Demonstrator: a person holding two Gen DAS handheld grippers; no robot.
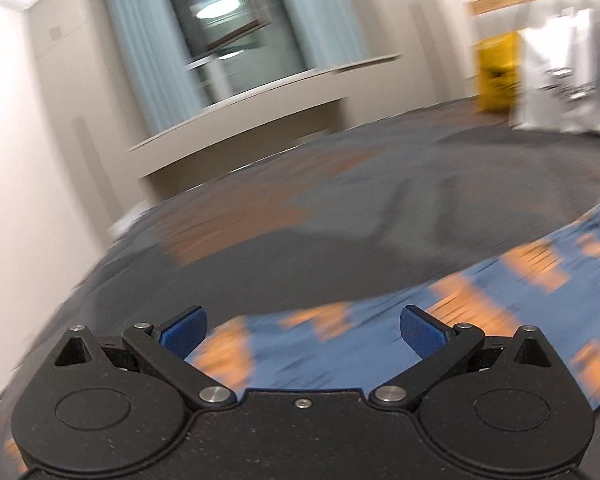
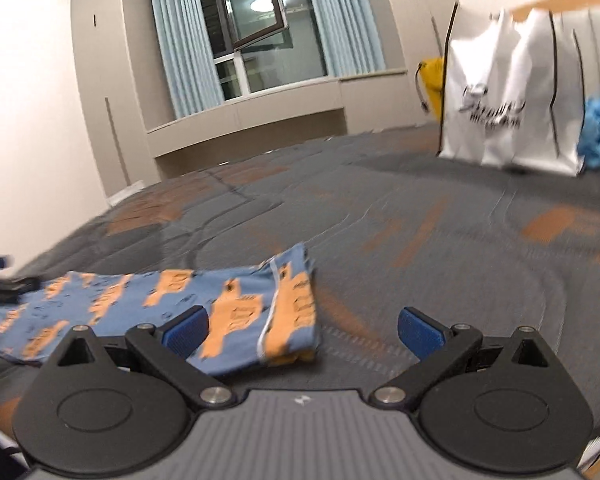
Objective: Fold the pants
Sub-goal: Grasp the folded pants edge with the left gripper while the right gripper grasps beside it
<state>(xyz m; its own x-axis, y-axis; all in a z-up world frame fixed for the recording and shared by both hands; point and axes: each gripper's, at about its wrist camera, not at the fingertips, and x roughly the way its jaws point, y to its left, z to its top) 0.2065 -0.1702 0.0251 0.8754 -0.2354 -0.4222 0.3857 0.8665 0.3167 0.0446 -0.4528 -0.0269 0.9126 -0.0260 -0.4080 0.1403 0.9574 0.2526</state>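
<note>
Both grippers, left gripper (image 1: 303,330) and right gripper (image 2: 303,330), hang released and empty just above the pants (image 2: 172,304), lying flat on the grey bedspread (image 2: 420,240). Looks between folds; next comes gripping an edge.

Beige walls (image 2: 40,120), curtained window (image 2: 256,36) with ceiling light reflected, grey-orange bedspread (image 2: 420,208).

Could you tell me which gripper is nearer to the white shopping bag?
Right. The right gripper faces the white shopping bag across the bedspread; from the left gripper the bag appears smaller, far right.
</note>
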